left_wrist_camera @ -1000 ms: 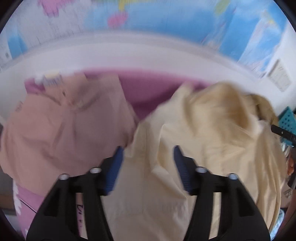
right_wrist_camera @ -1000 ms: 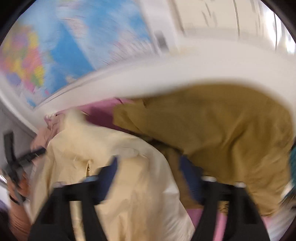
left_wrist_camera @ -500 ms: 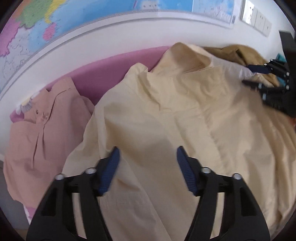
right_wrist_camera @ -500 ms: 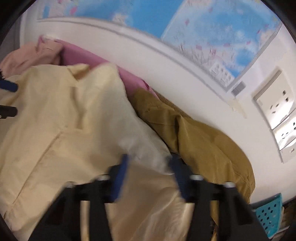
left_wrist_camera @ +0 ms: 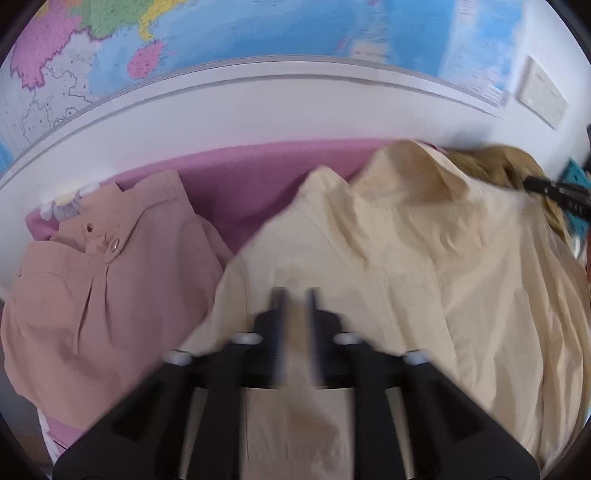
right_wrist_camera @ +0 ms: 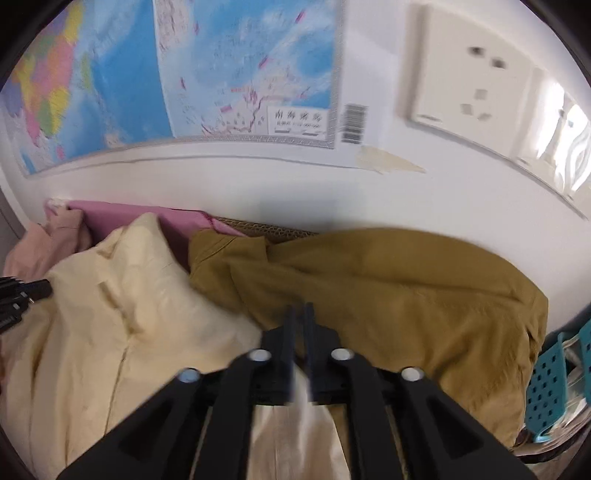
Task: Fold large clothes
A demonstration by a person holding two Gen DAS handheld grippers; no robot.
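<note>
We work at a table under a pink cloth (left_wrist_camera: pixel 255 184), against a white wall with a map (left_wrist_camera: pixel 258 26). Nearest, the left claw (left_wrist_camera: pixel 295 317) is closing on the cream shirt (left_wrist_camera: pixel 424 266), with a fold of it between the pads. The right claw (right_wrist_camera: pixel 300 332) is opening slightly, and pale fabric is between its jaws. The shirt runs from the claws toward its collar at 1 o'clock in the left view. Farther off, the peach shirt (left_wrist_camera: pixel 103 288) lies at 9 o'clock and the mustard garment (right_wrist_camera: pixel 388 288) at 3 o'clock.
</note>
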